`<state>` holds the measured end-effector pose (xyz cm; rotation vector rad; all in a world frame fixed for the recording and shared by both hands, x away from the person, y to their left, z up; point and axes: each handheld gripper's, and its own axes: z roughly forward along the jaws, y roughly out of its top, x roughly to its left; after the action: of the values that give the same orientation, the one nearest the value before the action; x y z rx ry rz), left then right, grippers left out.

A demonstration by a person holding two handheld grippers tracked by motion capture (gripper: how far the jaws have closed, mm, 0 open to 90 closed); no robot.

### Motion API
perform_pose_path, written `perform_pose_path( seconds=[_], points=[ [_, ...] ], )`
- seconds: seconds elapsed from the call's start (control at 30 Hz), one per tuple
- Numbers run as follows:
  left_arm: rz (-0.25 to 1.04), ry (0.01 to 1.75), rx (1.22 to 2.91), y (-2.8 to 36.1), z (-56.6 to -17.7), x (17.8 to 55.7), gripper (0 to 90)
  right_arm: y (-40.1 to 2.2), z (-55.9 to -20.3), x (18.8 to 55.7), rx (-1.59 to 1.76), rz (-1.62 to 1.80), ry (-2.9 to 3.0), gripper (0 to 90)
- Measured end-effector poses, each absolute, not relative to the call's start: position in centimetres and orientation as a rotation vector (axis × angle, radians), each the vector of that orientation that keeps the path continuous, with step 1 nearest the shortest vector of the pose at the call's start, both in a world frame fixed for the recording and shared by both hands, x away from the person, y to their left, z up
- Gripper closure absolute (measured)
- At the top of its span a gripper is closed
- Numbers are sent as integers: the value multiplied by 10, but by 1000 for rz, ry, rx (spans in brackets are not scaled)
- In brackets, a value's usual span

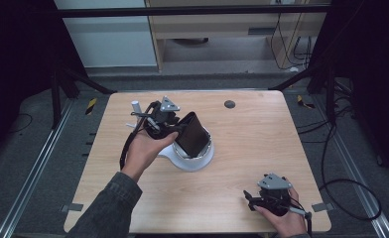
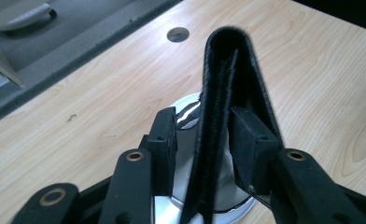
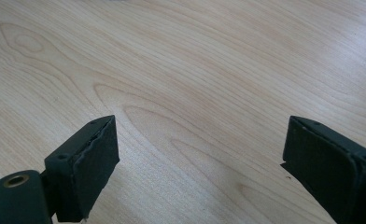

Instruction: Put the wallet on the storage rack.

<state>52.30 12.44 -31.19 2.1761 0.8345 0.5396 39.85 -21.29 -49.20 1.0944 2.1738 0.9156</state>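
Note:
A black folded wallet (image 1: 192,134) stands on edge, fold upward, over a round white base with a chrome top (image 1: 197,161) near the table's middle. My left gripper (image 1: 177,130) reaches in from the left, held in a hand. In the left gripper view one flap of the wallet (image 2: 214,116) rises between the jaws. The left pad (image 2: 165,135) stands apart from it, with chrome (image 2: 188,112) showing in the gap. My left gripper (image 2: 202,123) is open around that flap. My right gripper (image 1: 248,198) rests near the front right edge, and in its own view it (image 3: 200,154) is open wide over bare wood.
A dark round hole (image 1: 229,104) sits in the wooden tabletop (image 1: 262,144) toward the far side, also seen from the left gripper (image 2: 178,34). Cables (image 1: 351,188) lie on the floor to the right. Black frame legs stand past the far corners.

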Motion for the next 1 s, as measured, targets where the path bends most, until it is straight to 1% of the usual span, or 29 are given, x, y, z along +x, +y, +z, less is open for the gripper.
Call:
perform_pose_path(
  seconds=[0.3,0.43,0.53,0.6,0.7,0.73,0.8,0.83,0.93,1.0],
  points=[
    [569,831,2149,136,-300,517,627,-213,-492,398,1095,914,2173,106],
    [593,817,2127,139,-293,511,615,-214,-492,398,1099,918,2170,106],
    [626,805,2119,142,-287,504,584,-215,-491,398,1101,918,2169,106],
    [623,796,2102,144,-284,500,557,-214,-492,398,1099,917,2169,106],
    [631,780,2079,147,-280,490,489,-214,-492,398,1098,915,2169,106],
    [631,780,2079,147,-280,490,455,-214,-492,398,1098,915,2169,105],
    [677,745,2071,150,-280,476,380,-214,-492,398,1101,911,2169,105],
    [677,745,2071,150,-280,476,335,-214,-492,398,1103,913,2170,103],
    [670,738,2065,159,-287,454,221,-214,-492,397,1102,909,2169,101],
    [667,731,2051,166,-293,443,176,-215,-492,397,1107,912,2165,101]
  ],
)
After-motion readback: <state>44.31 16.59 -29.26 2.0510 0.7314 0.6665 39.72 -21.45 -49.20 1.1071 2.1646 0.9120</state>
